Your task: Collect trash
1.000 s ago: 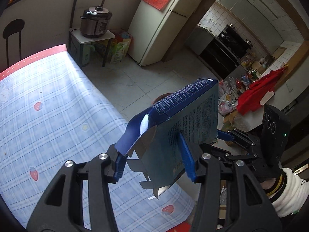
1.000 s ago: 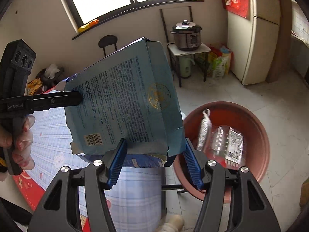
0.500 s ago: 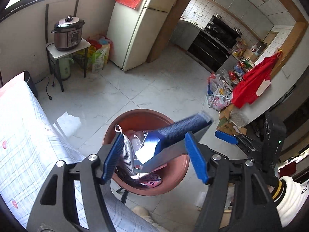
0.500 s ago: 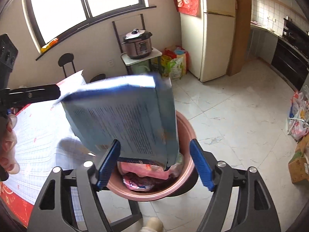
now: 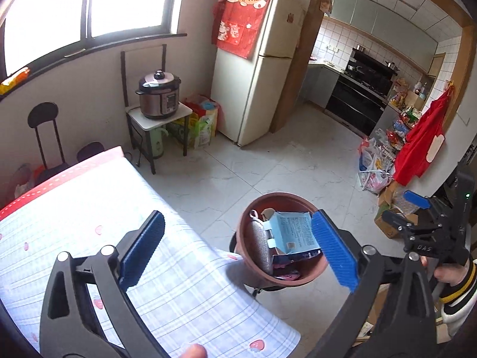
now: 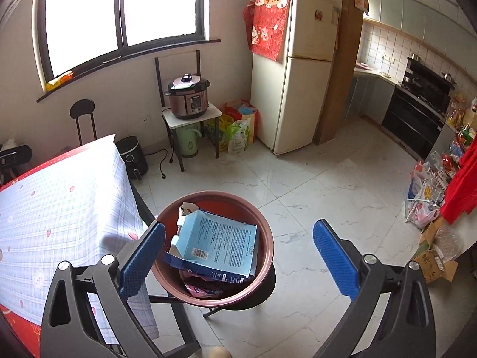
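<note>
Round reddish-brown plastic basin (image 6: 265, 229) just right of worktop (image 5: 89, 208), raised off pale marble-tile floor (image 6: 328, 179). Inside basin: flattened light-blue cardboard box (image 6: 220, 241), printed text and barcode face up, flaps torn open, lying tilted on pink wrapper (image 6: 199, 291); silver mesh pouch (image 5: 262, 244) leaning against left inner wall. Worktop cloth: blue plaid, strawberry print, red edge. Left claw (image 5: 235, 250) wide open, empty. Right claw (image 6: 238, 259) wide open, empty, above basin.

"DAS" on the right gripper (image 5: 426, 247), barcode and illegibly small print on the blue box (image 6: 220, 243)
</note>
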Tool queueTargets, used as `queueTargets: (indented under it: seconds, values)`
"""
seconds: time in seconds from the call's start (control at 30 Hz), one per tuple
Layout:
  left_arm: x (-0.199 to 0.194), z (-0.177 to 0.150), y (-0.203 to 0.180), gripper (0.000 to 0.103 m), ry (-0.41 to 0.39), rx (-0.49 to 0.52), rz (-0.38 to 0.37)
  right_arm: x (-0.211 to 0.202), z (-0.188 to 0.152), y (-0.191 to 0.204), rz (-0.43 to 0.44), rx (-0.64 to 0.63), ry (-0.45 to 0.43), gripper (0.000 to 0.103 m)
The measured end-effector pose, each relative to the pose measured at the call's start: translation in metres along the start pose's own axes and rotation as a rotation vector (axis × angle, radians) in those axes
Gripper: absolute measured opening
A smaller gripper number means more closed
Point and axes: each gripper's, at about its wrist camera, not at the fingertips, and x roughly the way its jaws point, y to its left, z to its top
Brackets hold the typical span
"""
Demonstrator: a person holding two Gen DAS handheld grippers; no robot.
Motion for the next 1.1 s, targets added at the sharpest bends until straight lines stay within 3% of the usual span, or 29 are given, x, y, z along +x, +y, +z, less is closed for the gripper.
queueTargets:
  seconds: [0.1, 0.23, 0.57, 0.73, 1.1]
  values:
    - [-0.034, -0.003, 0.015, 0.097, -0.039, -0.003, 0.058, -0.030, 0.007, 0.015, -0.052, -0.002, -0.039, 0.098]
    - [-0.076, -0.009, 0.032, 0.097, -0.075, -0.011, 0.123, -0.062, 0.012, 0.030, -0.034, 0.021, -0.072, 0.098]
    - [-0.157, -0.026, 0.064, 0.097, -0.184, -0.030, 0.196, -0.113, 0.015, 0.070, -0.026, 0.026, -0.127, 0.098]
    - [-0.178, -0.033, 0.069, 0.097, -0.218, -0.008, 0.256, -0.128, 0.015, 0.084, -0.027, 0.027, -0.138, 0.098]
    - [-0.194, -0.037, 0.073, 0.097, -0.250, -0.005, 0.224, -0.147, 0.014, 0.104, -0.039, 0.030, -0.158, 0.098]
